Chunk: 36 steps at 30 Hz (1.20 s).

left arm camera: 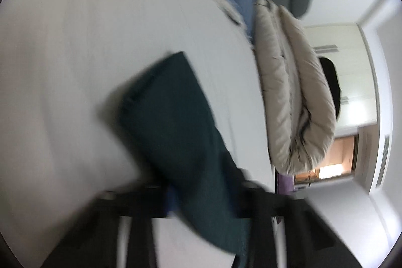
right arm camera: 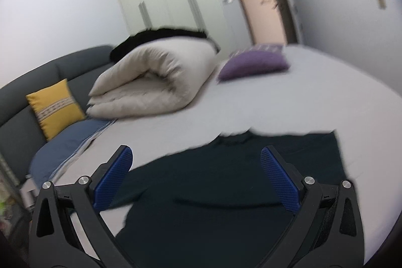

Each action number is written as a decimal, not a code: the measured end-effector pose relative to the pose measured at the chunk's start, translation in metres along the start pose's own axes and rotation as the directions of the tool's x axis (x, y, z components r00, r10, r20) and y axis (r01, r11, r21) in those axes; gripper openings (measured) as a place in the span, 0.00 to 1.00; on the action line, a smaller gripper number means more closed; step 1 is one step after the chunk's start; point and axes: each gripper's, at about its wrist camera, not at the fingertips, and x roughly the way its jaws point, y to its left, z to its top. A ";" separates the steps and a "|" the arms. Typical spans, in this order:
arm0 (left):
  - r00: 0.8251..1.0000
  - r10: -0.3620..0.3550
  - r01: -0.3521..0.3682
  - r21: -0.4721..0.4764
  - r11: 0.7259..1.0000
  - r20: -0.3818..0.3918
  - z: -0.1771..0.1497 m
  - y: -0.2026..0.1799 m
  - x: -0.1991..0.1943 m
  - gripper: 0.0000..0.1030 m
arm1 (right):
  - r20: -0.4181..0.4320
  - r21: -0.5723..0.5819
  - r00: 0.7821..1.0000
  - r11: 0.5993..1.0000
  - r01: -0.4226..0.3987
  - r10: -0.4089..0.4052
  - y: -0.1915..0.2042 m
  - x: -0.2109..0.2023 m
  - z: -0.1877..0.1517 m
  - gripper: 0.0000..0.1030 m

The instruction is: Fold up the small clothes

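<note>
A dark teal garment (right arm camera: 226, 192) lies spread on the white bed sheet (right arm camera: 314, 97), just under my right gripper (right arm camera: 196, 167). That gripper is open, its blue pads (right arm camera: 113, 180) wide apart and empty above the cloth. In the left wrist view, which is rolled sideways and blurred, my left gripper (left arm camera: 201, 202) is shut on a part of the same garment (left arm camera: 176, 117), which hangs out from between the fingers over the sheet (left arm camera: 100, 42).
A rolled cream duvet (right arm camera: 155, 77) and a purple cushion (right arm camera: 253, 62) lie at the far side of the bed. A blue pillow (right arm camera: 65, 142), a grey sofa with a yellow cushion (right arm camera: 55, 107), wardrobes and a door stand beyond.
</note>
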 end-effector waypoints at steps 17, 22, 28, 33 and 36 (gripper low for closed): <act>0.961 0.112 0.205 0.925 0.319 -0.252 -0.338 -0.236 0.064 0.09 | -0.088 0.273 0.995 0.960 0.065 -0.042 -0.145 0.003 -0.037 0.88; 0.896 0.329 0.260 0.953 0.152 -0.297 -0.435 -0.197 0.107 0.50 | -0.134 0.342 0.988 0.933 0.113 -0.071 -0.199 0.001 -0.050 0.88; 0.904 0.275 0.273 0.937 0.217 -0.327 -0.404 -0.183 0.071 0.78 | -0.211 0.406 0.977 0.911 0.072 0.017 -0.228 0.037 -0.065 0.89; 0.911 0.204 0.278 0.900 0.336 -0.357 -0.356 -0.182 0.037 0.78 | -0.315 0.397 0.940 0.918 0.008 0.128 -0.209 0.095 -0.070 0.88; 0.928 0.180 0.235 0.888 0.395 -0.326 -0.315 -0.178 0.036 0.77 | -0.425 0.362 0.897 0.931 0.044 0.123 -0.195 0.139 -0.082 0.81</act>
